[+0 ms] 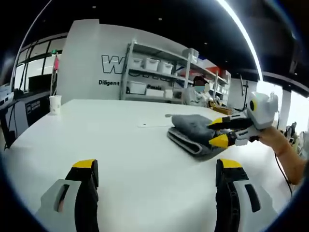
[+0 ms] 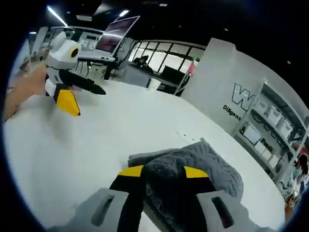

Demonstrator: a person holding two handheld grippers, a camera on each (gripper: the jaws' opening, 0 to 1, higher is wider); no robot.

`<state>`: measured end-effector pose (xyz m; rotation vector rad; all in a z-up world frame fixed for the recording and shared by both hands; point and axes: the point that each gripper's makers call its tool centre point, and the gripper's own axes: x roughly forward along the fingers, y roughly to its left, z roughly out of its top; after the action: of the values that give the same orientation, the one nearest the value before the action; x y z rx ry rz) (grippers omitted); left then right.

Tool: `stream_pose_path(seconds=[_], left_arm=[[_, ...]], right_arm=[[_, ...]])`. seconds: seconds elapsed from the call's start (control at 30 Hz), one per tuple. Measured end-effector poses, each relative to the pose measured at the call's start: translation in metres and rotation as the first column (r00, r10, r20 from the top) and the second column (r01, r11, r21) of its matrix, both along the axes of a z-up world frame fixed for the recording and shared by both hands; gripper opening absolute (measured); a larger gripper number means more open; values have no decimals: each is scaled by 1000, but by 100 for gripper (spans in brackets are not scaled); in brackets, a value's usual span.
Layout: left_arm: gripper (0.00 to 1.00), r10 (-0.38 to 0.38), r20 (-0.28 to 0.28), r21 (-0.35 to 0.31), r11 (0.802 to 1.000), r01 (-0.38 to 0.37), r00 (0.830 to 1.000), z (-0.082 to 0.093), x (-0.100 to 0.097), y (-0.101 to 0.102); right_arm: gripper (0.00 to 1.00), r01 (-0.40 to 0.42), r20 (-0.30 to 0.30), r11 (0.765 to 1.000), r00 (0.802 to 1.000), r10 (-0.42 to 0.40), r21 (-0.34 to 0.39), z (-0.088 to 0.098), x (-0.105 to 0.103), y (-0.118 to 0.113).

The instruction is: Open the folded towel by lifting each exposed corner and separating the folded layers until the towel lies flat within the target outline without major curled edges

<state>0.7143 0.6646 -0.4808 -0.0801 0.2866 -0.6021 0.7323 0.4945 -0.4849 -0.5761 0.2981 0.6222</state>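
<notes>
One grey towel (image 1: pixel 195 131) lies folded on the white table (image 1: pixel 120 145), toward the far right of the left gripper view, and two grippers work over it. The left gripper (image 1: pixel 157 169) hovers near the table's front edge with its two yellow-tipped jaws spread wide and nothing between them, well apart from the towel. The right gripper (image 1: pixel 218 132) reaches in from the right of that view, its jaws parted at the towel's right edge. In the right gripper view the right gripper (image 2: pixel 163 171) has its two jaws on either side of a raised fold of the towel (image 2: pixel 203 164); whether they press the cloth or merely straddle it cannot be told. The left gripper (image 2: pixel 79 99) shows far off at the left there, jaws apart. One paper cup (image 1: pixel 55 104) stands at the table's far left edge. Shelves (image 1: pixel 159 72) with white bins stand behind, their count blurred. Wall lettering is cut off by the shelving.
</notes>
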Motion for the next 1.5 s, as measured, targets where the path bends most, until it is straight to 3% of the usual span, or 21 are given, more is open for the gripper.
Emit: stream_pose_path(seconds=[0.03,0.17,0.43,0.53,0.9,1.03,1.2,1.43,1.5], left_arm=[[99,0,0,2,1000,0,1000,0,0,0],[99,1,0,5,1000,-1,1000,0,1,0],[99,-3,4,7,1000,3,1000,1,1,-1],[99,-4,1,7,1000,4,1000,0,2,-1],[98,-5,-2,12,1000,5,1000,-1,1,0],[98,-10,-5,18,1000,10,1000,-2,1,-2],[98,-12,-7,36,999,12,1000,-4,1,-3],[97,-10,-9,43,999,11,1000,-5,1,-2],[98,-8,-9,47,999,8,1000,-6,0,-2]], right_arm=[[3,-19,2,1000,1000,19,-20,-3,-1,2],[0,-36,8,998,999,36,-48,-6,-1,3],[0,5,-14,997,1000,-4,76,5,-1,-1],[0,17,4,995,1000,-17,99,14,-2,-2],[0,91,138,966,982,-127,241,77,4,-28],[0,145,191,937,958,-213,317,100,7,-54],[0,217,217,880,918,-331,422,120,8,-97],[0,278,233,836,876,-423,472,128,4,-140],[0,303,239,816,854,-461,492,128,0,-157]])
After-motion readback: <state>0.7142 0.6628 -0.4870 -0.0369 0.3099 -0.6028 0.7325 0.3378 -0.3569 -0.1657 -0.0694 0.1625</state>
